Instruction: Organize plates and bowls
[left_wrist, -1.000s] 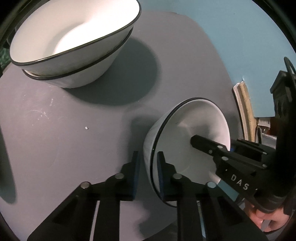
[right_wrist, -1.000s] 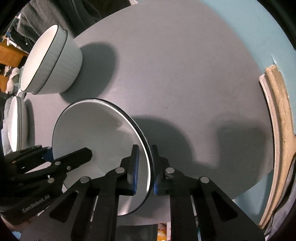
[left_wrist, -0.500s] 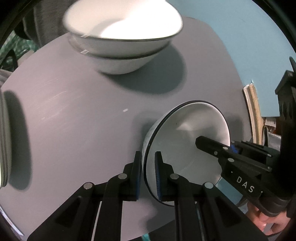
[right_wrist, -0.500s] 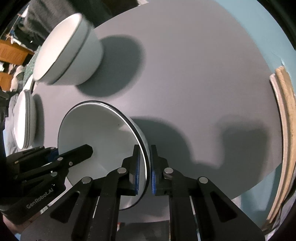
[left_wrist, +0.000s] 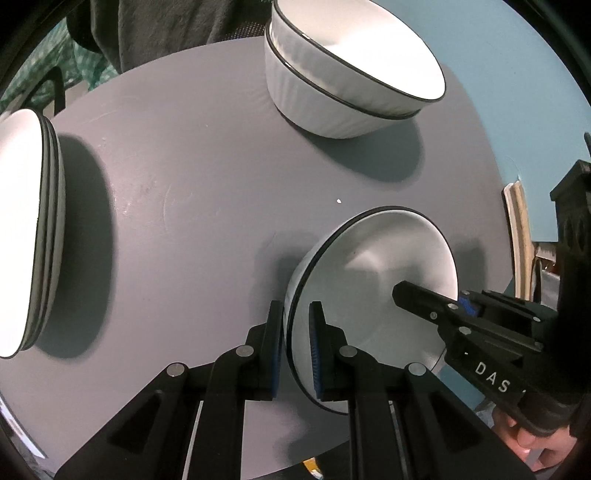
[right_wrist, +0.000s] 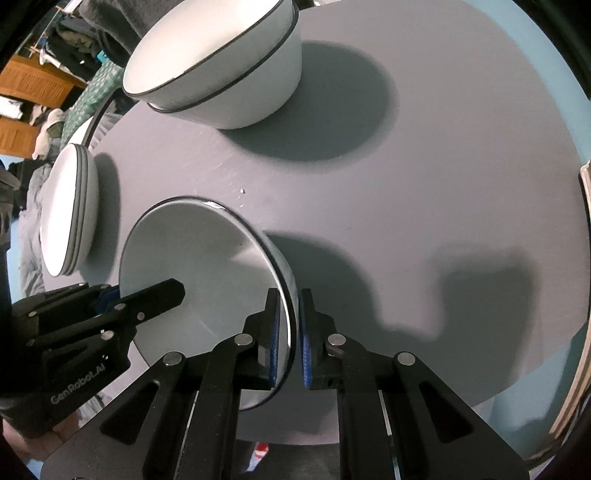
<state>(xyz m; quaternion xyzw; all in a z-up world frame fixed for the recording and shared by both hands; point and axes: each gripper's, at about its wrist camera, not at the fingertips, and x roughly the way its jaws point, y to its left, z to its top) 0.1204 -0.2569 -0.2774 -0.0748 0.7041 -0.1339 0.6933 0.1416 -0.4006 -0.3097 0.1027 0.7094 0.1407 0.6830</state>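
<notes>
Small white bowl (left_wrist: 380, 280) with dark rim sits near the close edge of the round grey table (left_wrist: 192, 221). Left gripper (left_wrist: 295, 347) is pinched on one side of its rim, one pad inside, one outside. Right gripper (right_wrist: 288, 332) is clamped likewise on the opposite rim. Stacked bowls (left_wrist: 347, 70) stand beyond it; plate stack (left_wrist: 26, 229) lies well apart, at the table's edge.

The left claw (left_wrist: 295, 343) is closed on the rim of a white bowl (left_wrist: 384, 273), one finger inside and one outside. The right claw (right_wrist: 287, 336) grips the opposite side of the rim in the same way. Both claws point forward and slightly toward each other.
</notes>
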